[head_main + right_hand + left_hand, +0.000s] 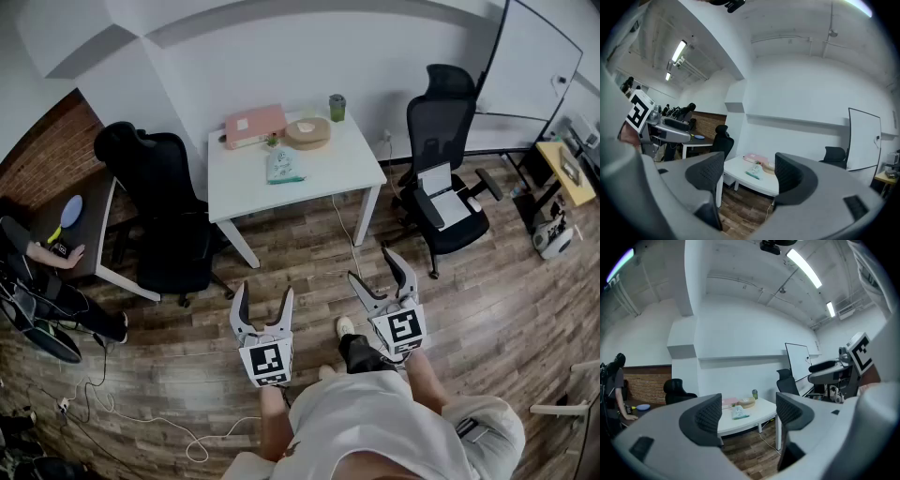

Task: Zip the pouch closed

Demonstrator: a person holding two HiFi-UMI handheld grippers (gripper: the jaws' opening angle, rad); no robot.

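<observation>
A pale green pouch (283,167) lies on the white table (356,167), near its middle; it also shows small between the jaws as the pouch (739,413) and the pouch (754,172). My left gripper (262,305) and right gripper (375,266) are held level over the wood floor, well short of the table. Both stand open with nothing between their jaws. The left gripper (746,414) and right gripper (749,174) point toward the table from a distance.
On the table also sit a pink box (254,125), a tan round tape roll (308,132) and a green cup (337,107). Black office chairs stand left (159,211) and right (441,169) of it. A person (42,272) sits at the left desk. Cables trail on the floor.
</observation>
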